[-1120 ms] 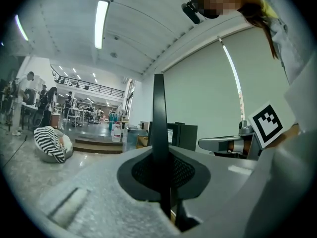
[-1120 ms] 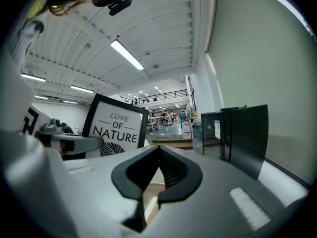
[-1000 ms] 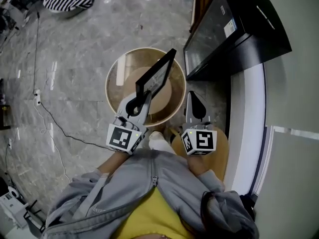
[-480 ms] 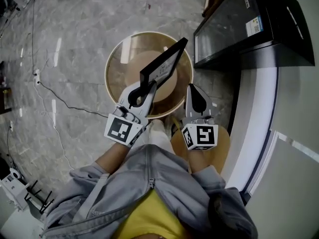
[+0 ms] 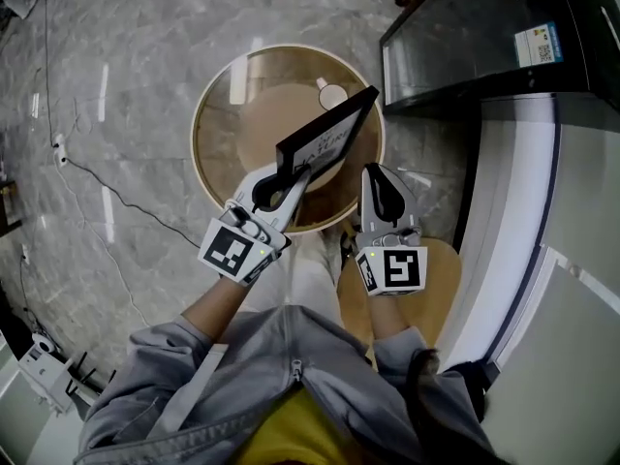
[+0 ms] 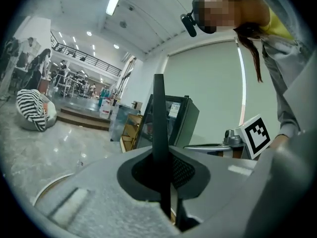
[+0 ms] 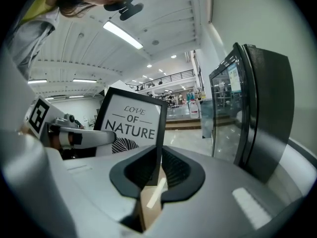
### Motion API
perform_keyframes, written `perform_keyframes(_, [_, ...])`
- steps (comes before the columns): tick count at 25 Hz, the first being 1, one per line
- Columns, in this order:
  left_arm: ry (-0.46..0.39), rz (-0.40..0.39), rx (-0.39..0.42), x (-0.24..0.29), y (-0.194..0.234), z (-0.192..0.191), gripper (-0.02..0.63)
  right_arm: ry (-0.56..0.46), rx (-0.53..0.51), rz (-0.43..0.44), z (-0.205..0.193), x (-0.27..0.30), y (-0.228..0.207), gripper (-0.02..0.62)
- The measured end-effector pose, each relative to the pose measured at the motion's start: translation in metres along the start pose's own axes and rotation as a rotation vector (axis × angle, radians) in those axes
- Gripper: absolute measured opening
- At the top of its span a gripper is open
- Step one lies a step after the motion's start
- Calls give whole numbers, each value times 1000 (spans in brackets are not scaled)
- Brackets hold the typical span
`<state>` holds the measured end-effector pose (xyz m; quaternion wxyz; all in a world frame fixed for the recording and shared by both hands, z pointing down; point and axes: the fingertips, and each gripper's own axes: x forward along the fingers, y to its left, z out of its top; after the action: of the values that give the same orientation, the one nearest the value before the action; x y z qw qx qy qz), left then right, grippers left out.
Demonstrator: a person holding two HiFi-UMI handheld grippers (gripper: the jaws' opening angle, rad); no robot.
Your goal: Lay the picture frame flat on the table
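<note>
The black picture frame with its white "Love of Nature" print hangs tilted over the round glass table. My left gripper is shut on the frame's near lower edge. That dark edge stands upright between the jaws in the left gripper view. My right gripper hovers by the table's near right rim, just right of the frame. Its jaws are opening to a narrow gap with nothing pressed between them. The print shows beyond the right gripper in its own view.
A small white round object lies on the glass behind the frame. A black glass-door cabinet stands close at the table's right. A round wooden stool is under my right hand. A cable runs over the marble floor at left.
The left gripper has kept its hold and carried the frame a little right and further over the table, leaning lower. The right gripper has stayed beside the table's near right rim.
</note>
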<state>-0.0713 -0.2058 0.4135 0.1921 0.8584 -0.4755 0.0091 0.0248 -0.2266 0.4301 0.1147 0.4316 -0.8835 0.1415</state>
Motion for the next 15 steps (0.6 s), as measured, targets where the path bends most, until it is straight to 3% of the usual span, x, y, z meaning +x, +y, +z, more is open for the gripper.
perform_keyframes(6, [82, -98, 2, 25, 6, -64, 12, 51, 28, -38, -59, 22, -20, 72])
perform_keyframes(10, [123, -143, -21, 28, 10, -107, 14, 119, 60, -23, -106, 31, -25, 122])
perform_keyframes(15, [172, -174, -73, 31, 23, -152, 14, 172, 81, 6, -157, 37, -28, 129])
